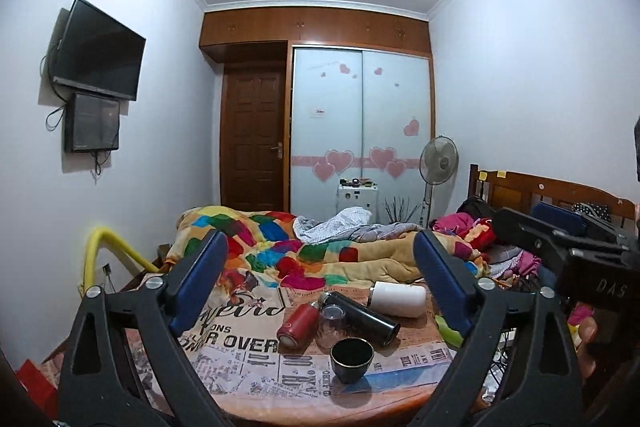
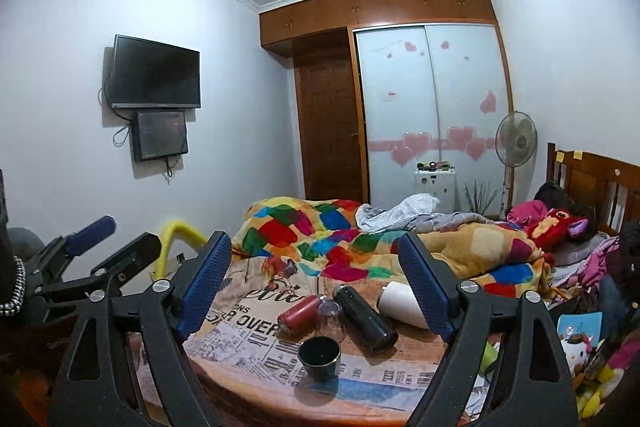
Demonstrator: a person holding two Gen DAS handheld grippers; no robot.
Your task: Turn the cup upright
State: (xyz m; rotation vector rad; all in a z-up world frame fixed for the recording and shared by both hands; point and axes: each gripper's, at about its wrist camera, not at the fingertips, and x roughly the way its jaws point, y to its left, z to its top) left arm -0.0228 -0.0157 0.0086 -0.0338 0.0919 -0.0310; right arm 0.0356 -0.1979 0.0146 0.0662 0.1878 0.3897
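Note:
A small dark cup (image 1: 351,359) with a thin gold rim stands upright on the newsprint cloth, mouth up; it also shows in the right wrist view (image 2: 319,357). Behind it a clear glass cup (image 1: 333,323) lies among bottles, also in the right wrist view (image 2: 330,315). My left gripper (image 1: 320,291) is open and empty, held back from the cups. My right gripper (image 2: 316,287) is open and empty, also held back. The left gripper shows at the left of the right wrist view (image 2: 104,239).
A red bottle (image 1: 298,325), a black flask (image 1: 362,315) and a white flask (image 1: 398,299) lie on their sides on the round table (image 1: 280,401). A bed with a colourful blanket (image 1: 304,251) lies beyond. A yellow pipe (image 1: 100,255) stands at left.

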